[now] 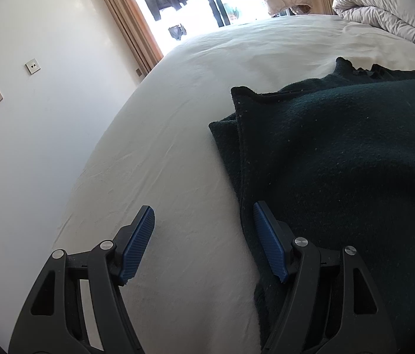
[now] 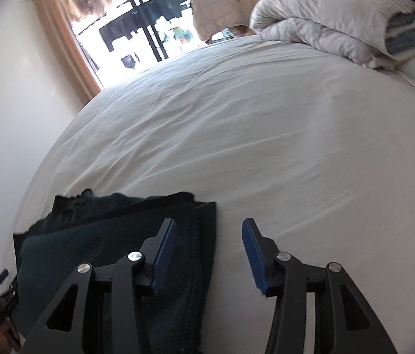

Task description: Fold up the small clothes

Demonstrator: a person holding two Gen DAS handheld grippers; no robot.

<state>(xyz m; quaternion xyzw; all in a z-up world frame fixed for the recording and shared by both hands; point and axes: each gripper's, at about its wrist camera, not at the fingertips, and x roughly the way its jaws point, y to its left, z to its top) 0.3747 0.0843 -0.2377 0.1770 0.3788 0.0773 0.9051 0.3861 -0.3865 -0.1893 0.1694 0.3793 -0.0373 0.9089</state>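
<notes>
White sheets cover the bed (image 2: 266,135), with a rolled duvet (image 2: 340,23) far ahead of both jaws and a bright window (image 1: 195,3) beyond. Folded in layers, the dark green garment (image 1: 340,153) lies flat on the bed. The left gripper (image 1: 204,215) has its jaws spread, grasping nothing, its right jaw over the garment's edge. The right gripper (image 2: 209,230) is likewise released, its left jaw above the cloth.

Both wrist cameras are looking low and close across the bed (image 1: 195,94) toward the window (image 2: 136,29), sharing the dark folded garment (image 1: 340,162), left from its left edge, right from its right.
</notes>
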